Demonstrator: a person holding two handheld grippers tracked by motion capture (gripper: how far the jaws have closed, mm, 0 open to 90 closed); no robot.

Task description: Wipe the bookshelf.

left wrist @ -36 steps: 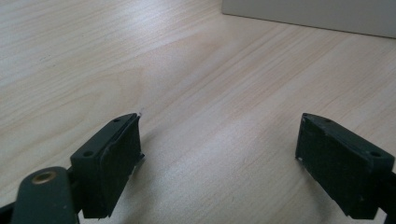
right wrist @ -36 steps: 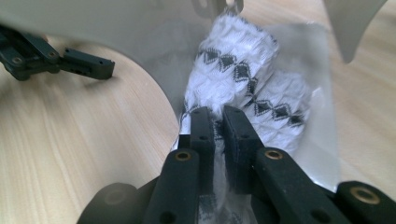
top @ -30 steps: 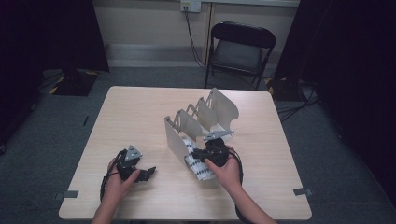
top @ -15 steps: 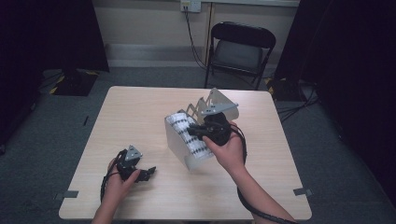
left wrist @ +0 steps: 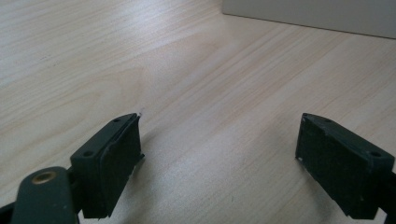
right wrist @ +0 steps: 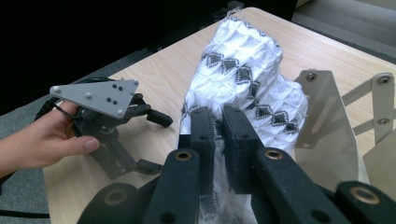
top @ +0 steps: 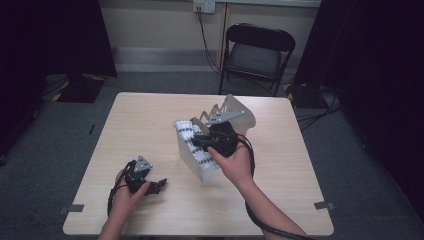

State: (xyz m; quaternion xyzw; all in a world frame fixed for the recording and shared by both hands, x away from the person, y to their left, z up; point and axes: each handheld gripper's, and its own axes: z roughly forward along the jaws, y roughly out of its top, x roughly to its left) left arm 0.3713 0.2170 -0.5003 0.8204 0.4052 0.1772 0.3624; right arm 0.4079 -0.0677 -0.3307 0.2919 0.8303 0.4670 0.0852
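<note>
My right gripper [right wrist: 215,119] was clamped on the white patterned cloth [right wrist: 243,79], holding it up right over the grey divider rack [top: 235,116]. My left gripper [left wrist: 219,149] sat near the rack, jaws wide apart on the table [top: 140,120].

- High view: fixed above the person's side, looking forward and down over the whole table [top: 150,115] to a chair [top: 257,50] beyond.
- Left gripper view: close and low over the tabletop, along its jaws.
- Right gripper view: close, facing the left gripper [right wrist: 152,140], which the high view shares [top: 155,186].
</note>
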